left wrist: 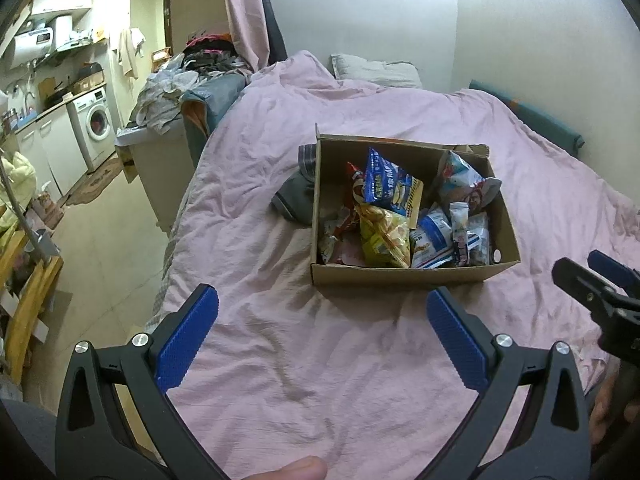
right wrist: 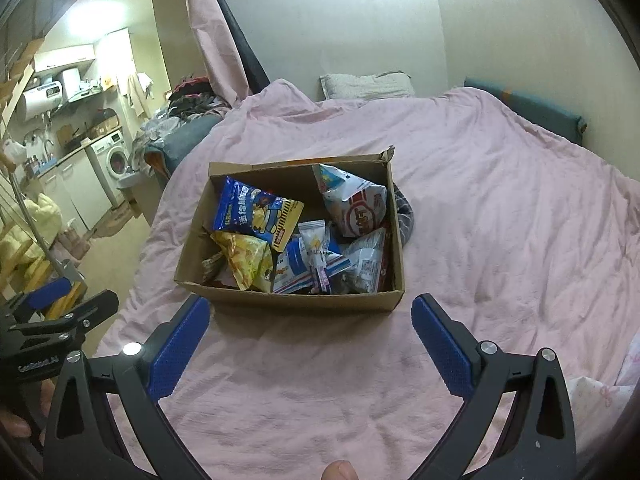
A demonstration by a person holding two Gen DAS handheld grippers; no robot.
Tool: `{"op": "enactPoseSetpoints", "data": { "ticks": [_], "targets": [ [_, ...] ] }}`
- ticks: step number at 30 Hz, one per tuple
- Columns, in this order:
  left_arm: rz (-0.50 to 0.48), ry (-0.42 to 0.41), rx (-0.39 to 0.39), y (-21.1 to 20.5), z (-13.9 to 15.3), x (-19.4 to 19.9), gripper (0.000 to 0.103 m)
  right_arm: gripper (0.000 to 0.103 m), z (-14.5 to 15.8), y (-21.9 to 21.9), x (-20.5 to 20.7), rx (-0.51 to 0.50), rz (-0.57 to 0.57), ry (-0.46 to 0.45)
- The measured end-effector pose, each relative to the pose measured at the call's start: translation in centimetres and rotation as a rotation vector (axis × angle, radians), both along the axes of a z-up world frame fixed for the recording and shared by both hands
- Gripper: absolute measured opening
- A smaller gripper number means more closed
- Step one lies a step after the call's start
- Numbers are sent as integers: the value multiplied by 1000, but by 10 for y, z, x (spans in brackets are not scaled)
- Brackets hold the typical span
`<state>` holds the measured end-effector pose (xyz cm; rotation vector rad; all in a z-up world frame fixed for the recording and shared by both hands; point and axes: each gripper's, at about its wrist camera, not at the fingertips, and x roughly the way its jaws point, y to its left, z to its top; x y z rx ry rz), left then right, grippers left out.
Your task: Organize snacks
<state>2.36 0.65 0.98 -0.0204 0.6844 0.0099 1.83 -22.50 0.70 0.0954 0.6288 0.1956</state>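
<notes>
A cardboard box (left wrist: 404, 272) of snacks sits on a pink quilt (left wrist: 304, 360) spread over a bed, with both handheld grippers poised short of it. The left gripper (left wrist: 322, 304) hangs over bare quilt with its jaws spread wide and nothing between them, the box at its 12 o'clock. The right gripper (right wrist: 310, 308) does the same from the other side, jaws wide apart and empty, the box's near wall just beyond its fingertips at 12 o'clock.

Inside the box the packets lie jumbled. A blue bag (right wrist: 256, 210) leans at 10 o'clock, a yellow bag (right wrist: 246, 260) lies crumpled at 8 o'clock, and a white-and-red bag (right wrist: 354, 204) stands tilted at 2 o'clock. Smaller blue-and-white packets (right wrist: 300, 268) and a slim sachet (right wrist: 314, 248) are piled toward 5 o'clock. Dark folded clothing (left wrist: 296, 196) rests against the box's outer wall.

No snack is visible loose on the quilt, so the gathering appears finished or nearly so. The sorting itself looks unfinished: the bags overlap at angles instead of standing in rows. What is left, by this reading, is to straighten or group the packets, and neither gripper has yet reached in to do it. Whether more snacks lie beyond the frame cannot be told.
</notes>
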Motion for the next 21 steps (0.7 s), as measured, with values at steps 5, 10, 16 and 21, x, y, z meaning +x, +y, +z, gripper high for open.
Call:
{"op": "enactPoseSetpoints", "data": {
  "ticks": [5, 10, 16, 21],
  "targets": [
    [-5, -3, 1, -1, -1, -2, 103, 103, -5, 3, 4, -31, -5, 6],
    [-5, -2, -4, -1, 0, -2, 103, 103, -7, 6, 7, -44, -6, 13],
    [-7, 1, -8, -1, -1, -2, 103, 103, -8, 7, 7, -48, -5, 14],
    [-7, 2, -7, -1, -1, -2, 103, 103, -8, 8, 7, -49, -6, 15]
  ]
}}
